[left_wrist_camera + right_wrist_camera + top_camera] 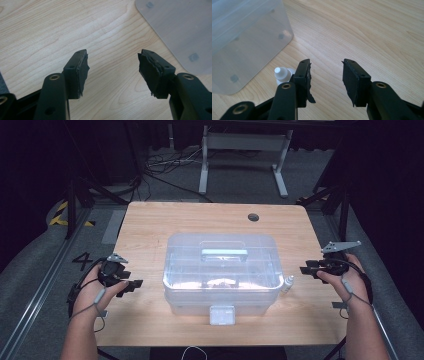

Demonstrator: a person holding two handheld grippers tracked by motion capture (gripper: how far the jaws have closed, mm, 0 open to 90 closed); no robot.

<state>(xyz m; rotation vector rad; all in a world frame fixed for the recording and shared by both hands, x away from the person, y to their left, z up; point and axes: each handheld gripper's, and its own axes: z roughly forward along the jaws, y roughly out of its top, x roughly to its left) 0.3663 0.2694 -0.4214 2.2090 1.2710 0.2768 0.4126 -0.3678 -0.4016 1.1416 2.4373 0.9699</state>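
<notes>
Dark room, grey floor with cables and a white frame stand beyond the far edge. Light wooden tabletop (150,227), round hole (253,217) near 1 o'clock. At centre, a clear plastic storage box (222,270), lid on, pale handle (224,254) lying across the top, front latch (222,314) at 6 o'clock on the box. Small white dropper bottle (287,284) upright at 3 o'clock of the box, just beside its right wall; seen also in the right gripper view (282,75), behind the near jaw, apart from it. Left tongs (131,286) at 9 o'clock of the box, well short of its wall, jaws apart, nothing between; in the left gripper view (112,72) bare wood between the pads, box corner (180,30) at 1 o'clock. Right tongs (306,269) at 3 o'clock, near the bottle, not touching; jaws apart and empty, confirmed in the right gripper view (325,77). Black pad facing ragged at the edges on both tongs.
</notes>
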